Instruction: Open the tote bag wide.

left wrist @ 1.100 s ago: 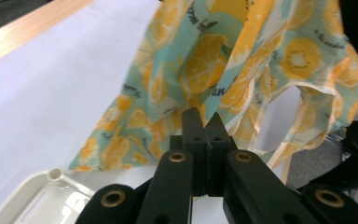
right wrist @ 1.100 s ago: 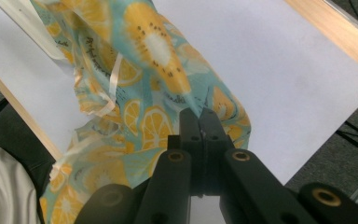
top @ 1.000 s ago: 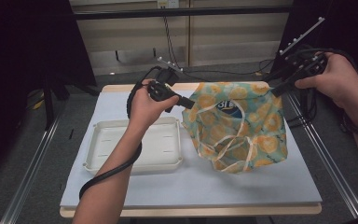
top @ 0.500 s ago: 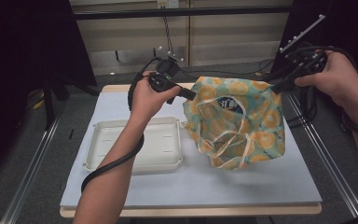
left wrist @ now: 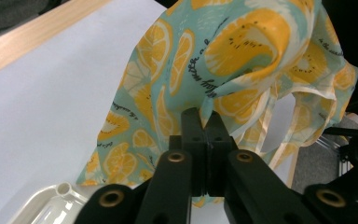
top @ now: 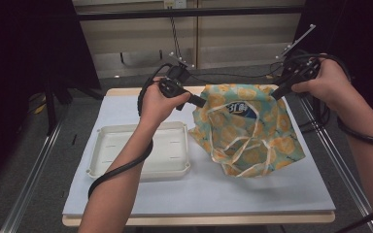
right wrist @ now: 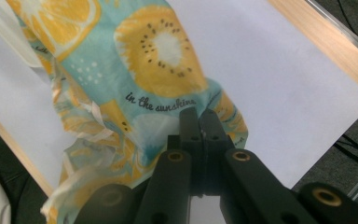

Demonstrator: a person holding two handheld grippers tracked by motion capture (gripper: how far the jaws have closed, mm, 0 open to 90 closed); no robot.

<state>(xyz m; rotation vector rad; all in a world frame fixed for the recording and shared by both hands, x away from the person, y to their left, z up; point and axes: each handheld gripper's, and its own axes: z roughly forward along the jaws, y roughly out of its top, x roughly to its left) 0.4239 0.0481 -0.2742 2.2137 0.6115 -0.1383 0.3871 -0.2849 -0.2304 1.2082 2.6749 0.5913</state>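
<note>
The fruit-print bag [top: 248, 131] now hangs higher above the white tray [top: 141, 151] than a second ago, its lower edge lifted. The left gripper [top: 203, 102], clamped on the cloth, has risen farther from that tray.

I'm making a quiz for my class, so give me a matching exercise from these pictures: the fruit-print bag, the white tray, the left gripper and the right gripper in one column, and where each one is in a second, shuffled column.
Column one:
1. fruit-print bag
2. white tray
3. left gripper
4. right gripper

Column two:
A. shut on the bag's near-left top corner
B. flat on the white mat, left of the bag
C. shut on the bag's right top corner
D. held up between both grippers, its handles hanging toward the mat

Pairs: 1-D, 2-B, 3-A, 4-C
</note>
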